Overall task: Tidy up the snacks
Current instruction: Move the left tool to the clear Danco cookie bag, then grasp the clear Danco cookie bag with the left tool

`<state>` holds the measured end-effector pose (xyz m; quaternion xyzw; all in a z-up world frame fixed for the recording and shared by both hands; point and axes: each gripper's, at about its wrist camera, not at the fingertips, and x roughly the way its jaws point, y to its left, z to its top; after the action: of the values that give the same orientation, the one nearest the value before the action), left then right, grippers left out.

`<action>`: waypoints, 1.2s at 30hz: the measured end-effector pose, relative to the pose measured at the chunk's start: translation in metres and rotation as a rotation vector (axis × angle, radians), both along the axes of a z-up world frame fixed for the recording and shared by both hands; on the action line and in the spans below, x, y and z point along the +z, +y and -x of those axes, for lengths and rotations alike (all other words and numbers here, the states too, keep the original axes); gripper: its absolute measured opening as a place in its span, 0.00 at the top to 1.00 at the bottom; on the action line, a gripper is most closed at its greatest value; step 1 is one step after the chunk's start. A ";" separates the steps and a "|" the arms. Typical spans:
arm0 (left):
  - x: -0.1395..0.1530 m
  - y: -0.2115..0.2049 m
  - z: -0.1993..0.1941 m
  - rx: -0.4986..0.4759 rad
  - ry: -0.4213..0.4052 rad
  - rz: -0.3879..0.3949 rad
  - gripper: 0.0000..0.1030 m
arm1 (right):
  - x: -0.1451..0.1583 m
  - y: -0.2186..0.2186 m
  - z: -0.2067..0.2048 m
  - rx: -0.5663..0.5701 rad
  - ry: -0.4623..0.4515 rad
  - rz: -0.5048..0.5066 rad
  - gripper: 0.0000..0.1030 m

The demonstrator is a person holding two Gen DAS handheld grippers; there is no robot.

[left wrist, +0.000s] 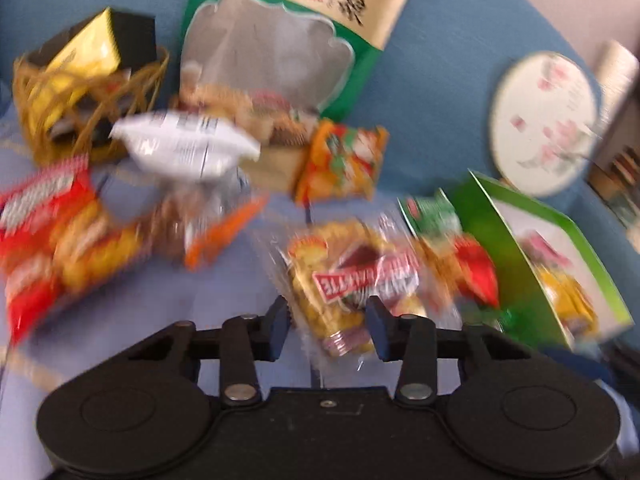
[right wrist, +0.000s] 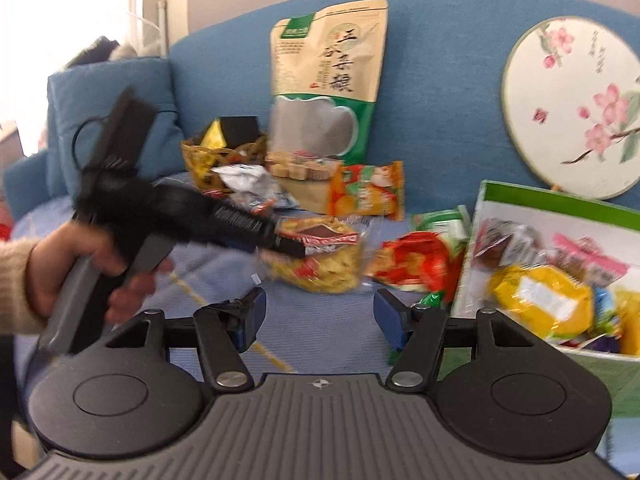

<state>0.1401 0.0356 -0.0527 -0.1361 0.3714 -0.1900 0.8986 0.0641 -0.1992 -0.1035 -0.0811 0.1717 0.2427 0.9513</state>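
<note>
My left gripper is shut on a clear packet of yellow snacks with a red label and holds it above the blue sofa seat; the same packet hangs from that gripper in the right wrist view. My right gripper is open and empty, low over the seat. A green box full of snacks stands open at the right, also in the left wrist view. Loose packets lie between: an orange one, a red one, a white one.
A wicker basket with yellow and black boxes sits at the back left. A tall green and beige pouch leans on the sofa back. A round floral fan leans at the right. A red bag lies at the left.
</note>
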 end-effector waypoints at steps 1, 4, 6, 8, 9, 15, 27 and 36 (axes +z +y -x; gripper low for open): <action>-0.003 0.005 0.010 -0.018 0.012 0.019 0.54 | -0.001 0.002 0.001 0.008 0.007 -0.003 0.05; -0.005 0.016 0.033 -0.034 -0.024 0.055 0.52 | -0.007 0.007 0.000 0.017 0.032 -0.007 0.05; -0.006 0.024 0.038 0.010 -0.032 0.118 0.08 | -0.012 0.010 -0.001 0.011 0.050 -0.003 0.05; -0.002 0.033 0.036 0.071 -0.042 0.178 0.00 | -0.016 0.011 -0.003 0.002 0.065 -0.006 0.04; 0.001 0.037 0.034 0.095 -0.058 0.182 0.00 | -0.018 0.013 -0.005 0.000 0.071 -0.007 0.04; 0.007 0.035 -0.011 0.088 -0.059 0.141 0.00 | -0.011 0.029 -0.027 -0.012 0.065 0.009 0.00; -0.001 0.053 -0.006 0.101 0.088 0.207 0.00 | -0.018 0.026 -0.064 0.046 0.246 -0.025 0.00; 0.003 0.038 -0.003 0.054 0.087 0.103 0.02 | -0.017 0.004 -0.060 -0.016 0.327 -0.221 0.00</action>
<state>0.1432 0.0737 -0.0493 -0.2003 0.3958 -0.1787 0.8782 0.1241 -0.1955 -0.1208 0.0657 0.2970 0.2626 0.9157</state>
